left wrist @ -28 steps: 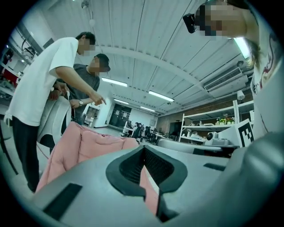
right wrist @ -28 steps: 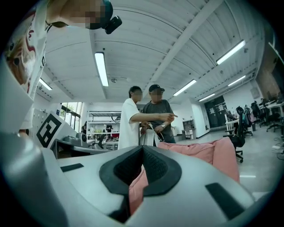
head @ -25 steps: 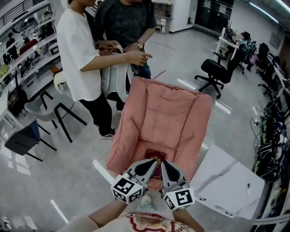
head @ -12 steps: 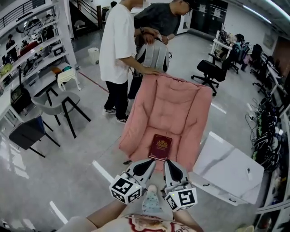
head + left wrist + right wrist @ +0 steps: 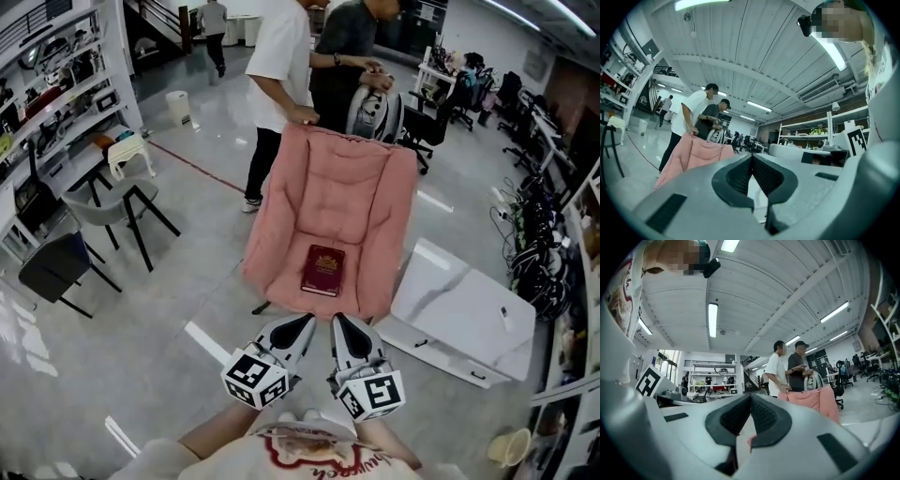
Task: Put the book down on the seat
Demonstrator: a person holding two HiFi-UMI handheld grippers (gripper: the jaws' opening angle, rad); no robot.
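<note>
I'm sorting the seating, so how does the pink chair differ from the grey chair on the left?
The pink chair is padded and quilted; the grey chair has a smooth hard shell. The pink chair holds a dark red book on its seat; the grey chair holds nothing visible. Both stand on the shiny floor.

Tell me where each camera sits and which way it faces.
Head view: on the person's head, looking steeply down at the pink chair with the book on its seat; shows the left gripper and right gripper, both shut, and the person's shirt.
Left gripper view: on the left gripper, tilted up along its shut jaws toward the ceiling; person's shirt at right.
Right gripper view: on the right gripper, likewise tilted up; shirt at left.
Shared: all three show the pink chair and the bystander in white.
</note>
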